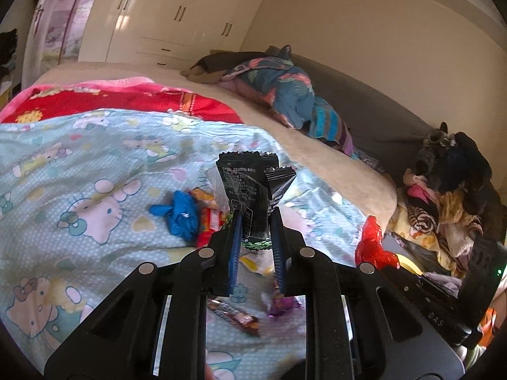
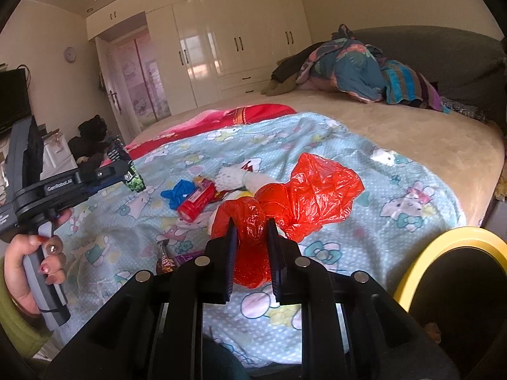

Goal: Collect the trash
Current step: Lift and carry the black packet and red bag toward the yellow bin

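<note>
Trash lies scattered over a pale blue cartoon-cat quilt (image 2: 364, 171) spread across the near part of a bed (image 2: 443, 145); the left gripper (image 1: 256, 218) has its jaws drawn nearly together on a bunch of black snack wrappers (image 1: 253, 180), which stand up from the blue fingertips (image 1: 236, 224) clear of the quilt; the right gripper (image 2: 252, 229) is likewise closed almost fully on a crumpled red plastic bag (image 2: 317, 190), the bag's loose end fanning out above the quilt toward the bed's far edge; a person's hand (image 2: 35, 259), nails painted, wraps the left gripper's grey handle at the quilt's left edge in the right wrist view; on the quilt's middle, a blue scrap (image 2: 179, 193) lies touching a red cylindrical tube (image 2: 196, 201), with a white wrapper (image 2: 234, 177) just beyond them; nearer the grippers rest a brown candy-bar wrapper (image 1: 234, 315) and a small purple wrapper (image 1: 282, 305), the two near each other; a red blanket (image 1: 126, 98) edges the quilt on its far side; rumpled blue bedding (image 2: 355, 66) is heaped by the grey headboard (image 2: 443, 50) at the bed's far right corner; a yellow-rimmed bin (image 2: 421, 266) stands beside the bed's near right corner; cream wardrobes (image 2: 228, 38) line the wall behind.
</note>
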Motion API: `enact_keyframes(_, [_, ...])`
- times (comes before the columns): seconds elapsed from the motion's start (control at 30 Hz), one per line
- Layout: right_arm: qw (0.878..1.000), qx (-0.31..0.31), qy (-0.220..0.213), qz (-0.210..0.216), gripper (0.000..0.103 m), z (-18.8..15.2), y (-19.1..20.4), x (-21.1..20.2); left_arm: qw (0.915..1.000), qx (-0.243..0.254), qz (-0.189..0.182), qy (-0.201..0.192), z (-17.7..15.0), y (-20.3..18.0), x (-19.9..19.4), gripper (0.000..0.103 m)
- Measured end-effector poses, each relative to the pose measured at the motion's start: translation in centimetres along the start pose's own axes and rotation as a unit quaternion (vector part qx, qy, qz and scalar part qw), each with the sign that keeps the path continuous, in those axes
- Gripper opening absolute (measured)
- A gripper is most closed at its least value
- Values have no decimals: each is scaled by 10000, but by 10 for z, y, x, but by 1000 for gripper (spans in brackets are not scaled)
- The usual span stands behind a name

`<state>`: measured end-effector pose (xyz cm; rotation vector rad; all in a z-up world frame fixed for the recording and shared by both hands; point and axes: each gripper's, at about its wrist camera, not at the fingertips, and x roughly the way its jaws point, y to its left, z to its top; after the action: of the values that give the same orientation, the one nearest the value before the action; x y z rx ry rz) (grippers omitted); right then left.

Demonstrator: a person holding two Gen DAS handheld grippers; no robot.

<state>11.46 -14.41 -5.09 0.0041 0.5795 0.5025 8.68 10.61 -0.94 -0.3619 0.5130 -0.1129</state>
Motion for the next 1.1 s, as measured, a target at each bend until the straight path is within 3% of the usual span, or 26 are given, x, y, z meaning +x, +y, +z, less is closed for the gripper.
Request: enact_keyframes(1.1, [9950, 537, -541, -651, 18, 16, -58, -60, 9937, 785, -771, 211, -13, -81, -3, 13])
